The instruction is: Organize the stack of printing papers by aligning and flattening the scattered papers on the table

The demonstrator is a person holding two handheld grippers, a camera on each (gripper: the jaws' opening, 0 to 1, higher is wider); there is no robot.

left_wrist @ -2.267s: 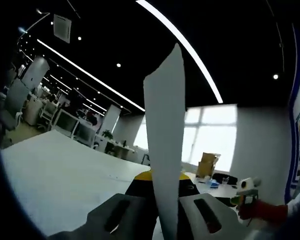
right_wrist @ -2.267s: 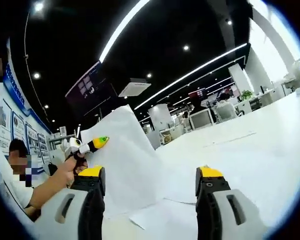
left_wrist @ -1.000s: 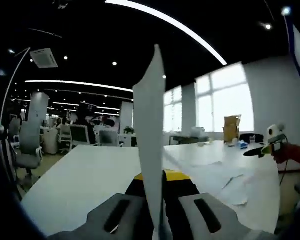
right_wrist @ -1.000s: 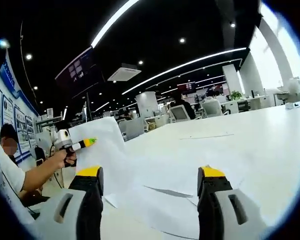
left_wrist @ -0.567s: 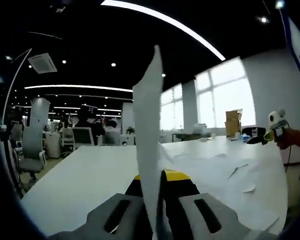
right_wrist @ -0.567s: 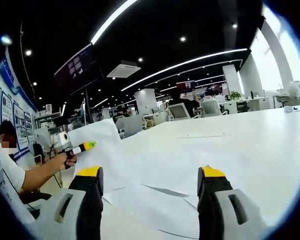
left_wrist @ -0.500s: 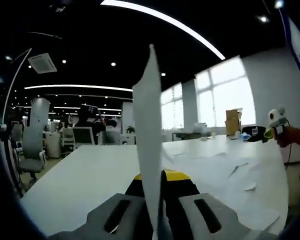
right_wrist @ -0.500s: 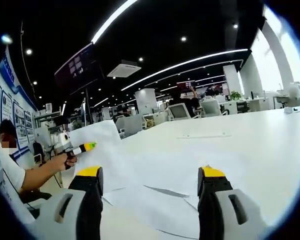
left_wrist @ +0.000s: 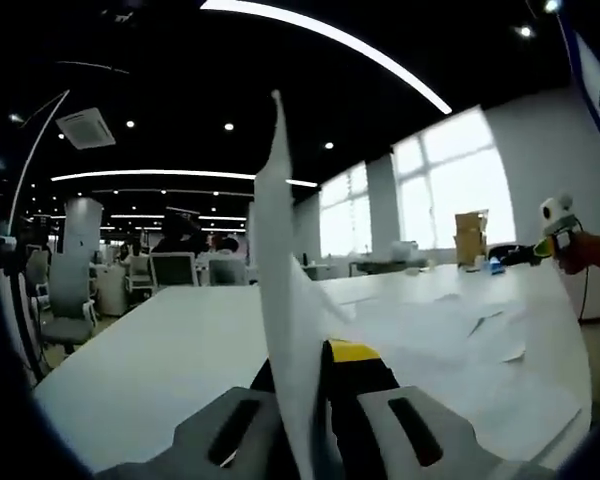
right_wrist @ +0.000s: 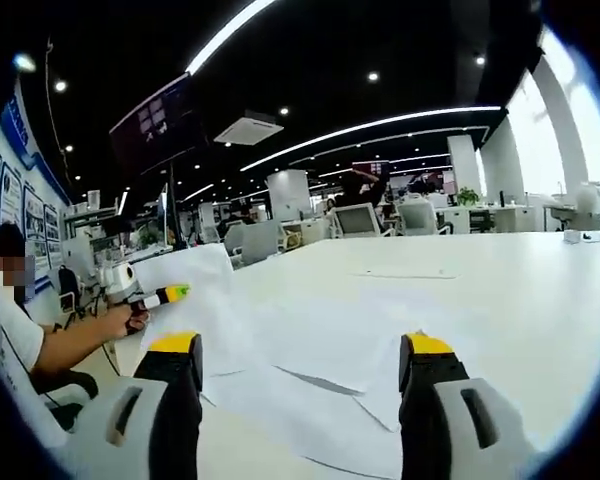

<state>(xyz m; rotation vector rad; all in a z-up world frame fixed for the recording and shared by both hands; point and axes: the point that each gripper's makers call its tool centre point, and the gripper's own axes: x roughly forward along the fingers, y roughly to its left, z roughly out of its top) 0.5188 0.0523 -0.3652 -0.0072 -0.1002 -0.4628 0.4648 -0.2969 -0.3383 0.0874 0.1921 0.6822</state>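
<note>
Room: open office under a dark ceiling with long strip lights (left_wrist: 330, 40); bright windows (left_wrist: 450, 190) stood behind the table in the left gripper view, desks and chairs (right_wrist: 355, 220) further back in the right gripper view.
Surface: wide white table (right_wrist: 500, 290), with loose sheets (right_wrist: 310, 370) scattered and overlapping on it.
Writing: blue posters (right_wrist: 10, 190) hung on the wall at the left of the right gripper view; their text was too small to read. No brand or label could be made out.
Left gripper (left_wrist: 300, 420): jaws were closed on a sheet (left_wrist: 275, 290), which stood up edge-on between the yellow-tipped fingers (left_wrist: 350, 352) and rose well above them.
Held sheet, far view: in the right gripper view it curved up from the table beside the left gripper (right_wrist: 165, 295), which a hand (right_wrist: 115, 322) held at the table's near-left edge.
Right gripper (right_wrist: 300, 375): jaws stood wide apart, gripping nothing; the scattered sheets lay flat on the table between and just beyond its two fingers (right_wrist: 175, 345).
Right gripper, far view: in the left gripper view it (left_wrist: 548, 243) hung over the far right edge of the sheets.
Person: seated at the left of the right gripper view, in a white sleeve (right_wrist: 10, 340).
</note>
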